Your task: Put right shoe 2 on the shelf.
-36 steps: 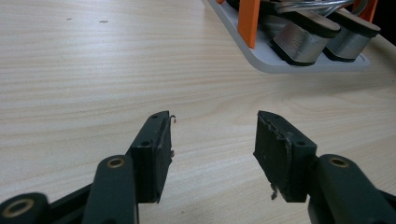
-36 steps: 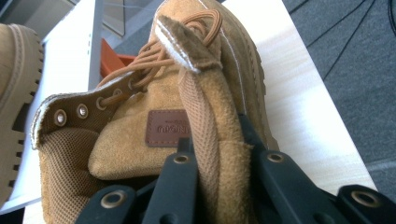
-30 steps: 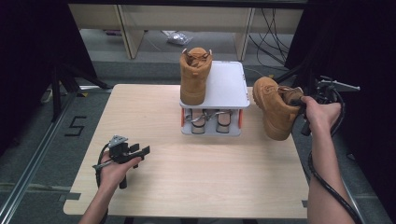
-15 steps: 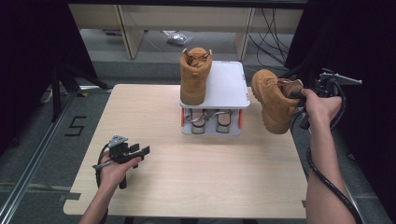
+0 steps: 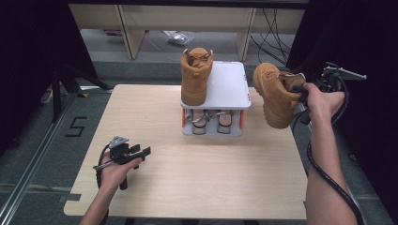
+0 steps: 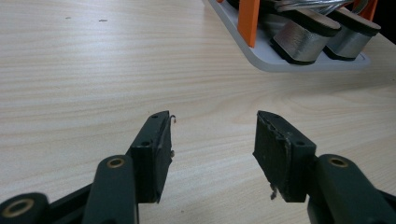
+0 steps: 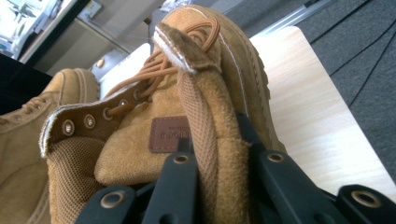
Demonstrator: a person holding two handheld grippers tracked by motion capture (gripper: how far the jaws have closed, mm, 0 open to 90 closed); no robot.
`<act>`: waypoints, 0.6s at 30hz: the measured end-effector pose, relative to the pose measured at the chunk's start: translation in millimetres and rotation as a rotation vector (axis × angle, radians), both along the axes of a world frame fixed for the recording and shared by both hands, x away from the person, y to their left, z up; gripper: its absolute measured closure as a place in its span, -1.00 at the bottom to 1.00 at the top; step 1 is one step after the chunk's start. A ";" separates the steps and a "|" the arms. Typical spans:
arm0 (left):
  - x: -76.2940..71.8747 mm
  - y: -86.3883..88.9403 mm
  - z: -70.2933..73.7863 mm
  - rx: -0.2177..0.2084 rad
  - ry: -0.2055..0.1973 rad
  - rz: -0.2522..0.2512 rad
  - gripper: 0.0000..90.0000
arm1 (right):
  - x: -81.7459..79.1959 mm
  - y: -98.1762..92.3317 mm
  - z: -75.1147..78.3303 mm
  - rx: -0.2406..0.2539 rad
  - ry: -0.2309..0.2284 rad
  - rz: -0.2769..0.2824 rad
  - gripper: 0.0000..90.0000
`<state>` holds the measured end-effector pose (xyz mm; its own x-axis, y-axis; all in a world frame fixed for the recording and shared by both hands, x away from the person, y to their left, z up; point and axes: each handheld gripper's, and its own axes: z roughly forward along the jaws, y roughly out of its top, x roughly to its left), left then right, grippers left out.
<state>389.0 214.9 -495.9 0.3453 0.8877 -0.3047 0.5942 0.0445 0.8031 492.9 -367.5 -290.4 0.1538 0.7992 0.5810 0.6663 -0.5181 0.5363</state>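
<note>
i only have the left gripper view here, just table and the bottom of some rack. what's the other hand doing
Observer: The right hand-held gripper is shut on the collar of a tan boot, held in the air off the table's right edge.
Operator: is there a second boot
Observer: Yes, the other boot stands upright on the white top of the rack, at its left side.
Operator: and my gripper, where is it on the table
Observer: The left hand-held gripper is low over the table near its front left, jaws open, holding nothing.
</note>
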 end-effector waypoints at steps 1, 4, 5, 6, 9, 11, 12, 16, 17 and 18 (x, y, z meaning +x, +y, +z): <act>0.1 -0.1 -0.2 -0.003 -0.001 -0.001 0.01 | 0.4 -0.4 -0.2 -0.007 -0.016 0.001 0.83; 0.1 -0.6 -0.5 0.000 0.002 0.001 0.01 | 1.9 2.8 2.8 0.032 -0.014 -0.013 0.83; 0.1 -0.7 -0.7 0.000 0.002 0.000 0.01 | 1.5 2.8 3.5 0.023 0.002 -0.003 0.83; 0.2 -0.8 -0.8 0.000 0.003 -0.001 0.01 | 2.7 3.6 3.5 0.024 -0.013 -0.011 0.83; -0.1 -1.3 -0.6 0.004 0.006 0.001 0.02 | 4.4 6.0 5.0 0.020 -0.012 -0.008 0.83; -0.4 -1.6 -0.3 0.006 0.008 0.007 0.02 | 5.3 7.9 7.0 0.027 0.002 -0.016 0.83; 0.0 -1.2 -0.6 0.003 0.005 0.001 0.02 | 6.0 7.6 6.5 0.008 -0.013 -0.011 0.83; 0.1 -1.2 -1.2 -0.001 0.006 0.005 0.02 | 6.7 9.0 8.4 0.017 -0.020 0.003 0.83; 0.1 -1.2 -1.2 0.000 0.007 0.004 0.02 | 8.1 10.9 9.6 0.030 -0.031 -0.009 0.83; 0.1 -1.3 -1.2 0.000 0.007 0.004 0.02 | 7.8 12.0 11.2 0.045 -0.015 -0.009 0.83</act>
